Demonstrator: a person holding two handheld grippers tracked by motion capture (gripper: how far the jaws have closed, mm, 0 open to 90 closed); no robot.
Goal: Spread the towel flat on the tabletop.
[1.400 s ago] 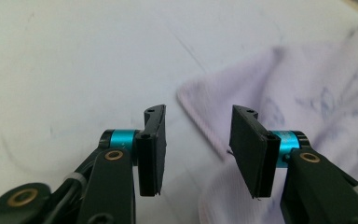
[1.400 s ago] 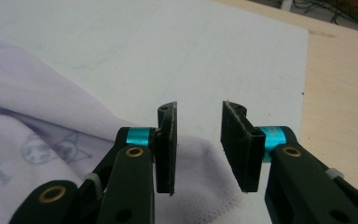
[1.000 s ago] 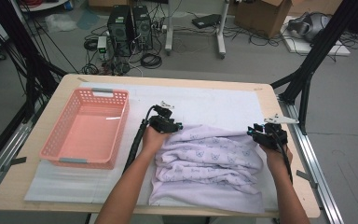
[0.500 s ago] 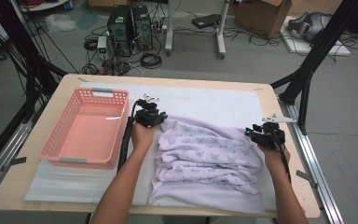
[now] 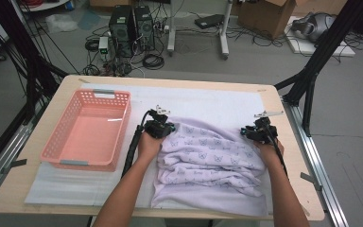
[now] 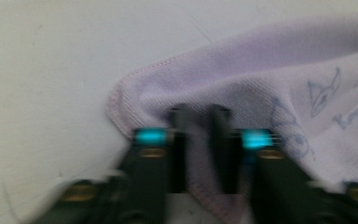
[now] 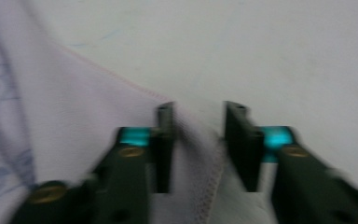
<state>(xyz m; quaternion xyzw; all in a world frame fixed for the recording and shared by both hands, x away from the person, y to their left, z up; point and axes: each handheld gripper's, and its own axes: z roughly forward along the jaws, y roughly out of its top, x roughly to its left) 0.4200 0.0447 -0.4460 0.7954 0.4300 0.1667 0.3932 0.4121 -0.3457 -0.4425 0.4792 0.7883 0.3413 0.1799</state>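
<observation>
A lavender cloth (image 5: 212, 161) with a small butterfly print lies rumpled on the white mat (image 5: 217, 101). My left gripper (image 5: 166, 126) sits at its far left corner. In the left gripper view the left gripper (image 6: 200, 116) has just closed and pinches a fold of the cloth (image 6: 284, 74) beside the hem. My right gripper (image 5: 251, 133) is at the far right corner. Seen in the right gripper view, the right gripper (image 7: 198, 112) has been closing, with the hemmed edge of the cloth (image 7: 74, 107) between its jaws. A gap still shows beside one jaw.
A pink plastic basket (image 5: 105, 93) stands on the left part of the mat. The wooden table (image 5: 170, 81) ends just beyond the mat. Black frame legs rise at both sides, and cables and boxes lie on the floor behind.
The left gripper slid left off the cloth, then came back to its far left corner. The right gripper moved left and down toward the far right corner.
</observation>
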